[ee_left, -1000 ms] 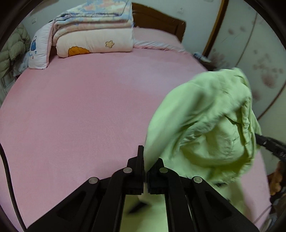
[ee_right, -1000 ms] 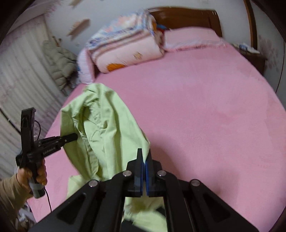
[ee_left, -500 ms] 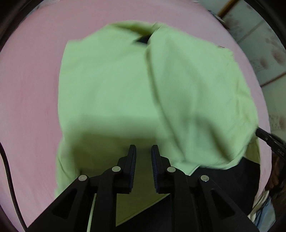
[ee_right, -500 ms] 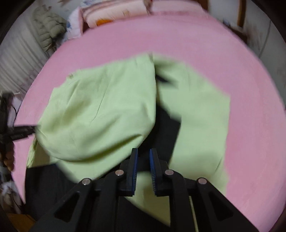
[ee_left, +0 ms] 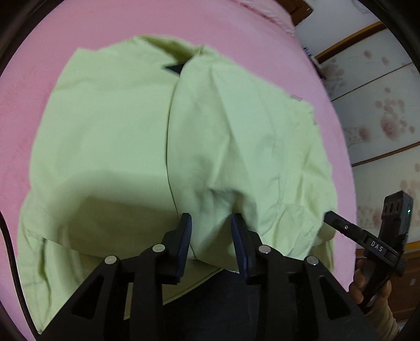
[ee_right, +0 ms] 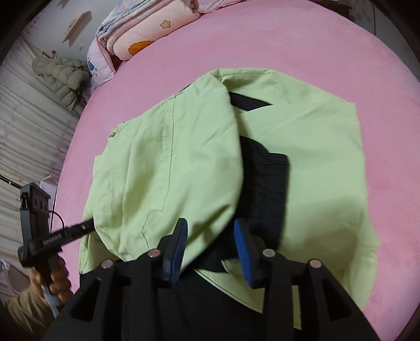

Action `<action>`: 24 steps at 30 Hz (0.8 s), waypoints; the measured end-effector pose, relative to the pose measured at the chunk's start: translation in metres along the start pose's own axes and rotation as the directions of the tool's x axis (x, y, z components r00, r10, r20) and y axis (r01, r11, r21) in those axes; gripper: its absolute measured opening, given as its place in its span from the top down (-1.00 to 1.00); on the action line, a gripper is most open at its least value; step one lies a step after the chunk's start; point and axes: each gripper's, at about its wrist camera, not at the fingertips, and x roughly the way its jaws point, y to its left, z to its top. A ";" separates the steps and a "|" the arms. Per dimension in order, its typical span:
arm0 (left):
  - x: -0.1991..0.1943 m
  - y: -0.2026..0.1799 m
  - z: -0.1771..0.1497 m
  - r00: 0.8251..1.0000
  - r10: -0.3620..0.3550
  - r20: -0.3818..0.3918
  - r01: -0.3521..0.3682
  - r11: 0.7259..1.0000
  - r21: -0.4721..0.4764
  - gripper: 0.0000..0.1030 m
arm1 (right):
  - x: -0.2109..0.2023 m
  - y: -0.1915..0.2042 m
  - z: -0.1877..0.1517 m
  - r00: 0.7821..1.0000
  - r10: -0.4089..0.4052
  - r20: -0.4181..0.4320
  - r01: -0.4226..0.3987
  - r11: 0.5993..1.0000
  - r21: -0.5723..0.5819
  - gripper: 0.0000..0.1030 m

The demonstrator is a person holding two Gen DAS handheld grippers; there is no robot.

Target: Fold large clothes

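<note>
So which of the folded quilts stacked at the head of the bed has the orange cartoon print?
The lower pink quilt, printed with an orange shape and a small star. The floral quilt stacked on top has a pale blue pattern instead.

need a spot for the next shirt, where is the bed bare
Bare pink bedsheet lies between the light green jacket and the folded pastel quilts, and along the jacket's right edge. The near edge is crowded by jacket hem and both hand-held grippers.
</note>
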 end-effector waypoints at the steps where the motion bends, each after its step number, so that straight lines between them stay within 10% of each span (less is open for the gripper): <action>1: 0.005 -0.002 -0.003 1.000 0.010 -0.003 -0.010 1.000 -0.008 0.42 | 0.010 0.000 0.001 1.000 -0.017 -0.015 0.017 1.000 0.008 0.27; 9: 0.023 -0.004 -0.003 0.982 0.190 -0.003 -0.190 0.982 0.005 0.82 | 0.046 -0.002 -0.013 0.993 -0.114 -0.039 0.115 0.993 0.028 0.68; 16: 0.003 -0.021 0.008 0.970 0.240 0.028 -0.242 0.969 0.044 0.70 | 0.028 0.013 -0.015 0.988 -0.151 -0.027 0.151 0.988 0.016 0.62; 24: -0.042 -0.072 0.015 0.963 0.173 0.207 -0.200 0.973 0.115 0.46 | -0.023 0.056 -0.001 0.972 -0.153 0.176 0.171 0.981 -0.093 0.61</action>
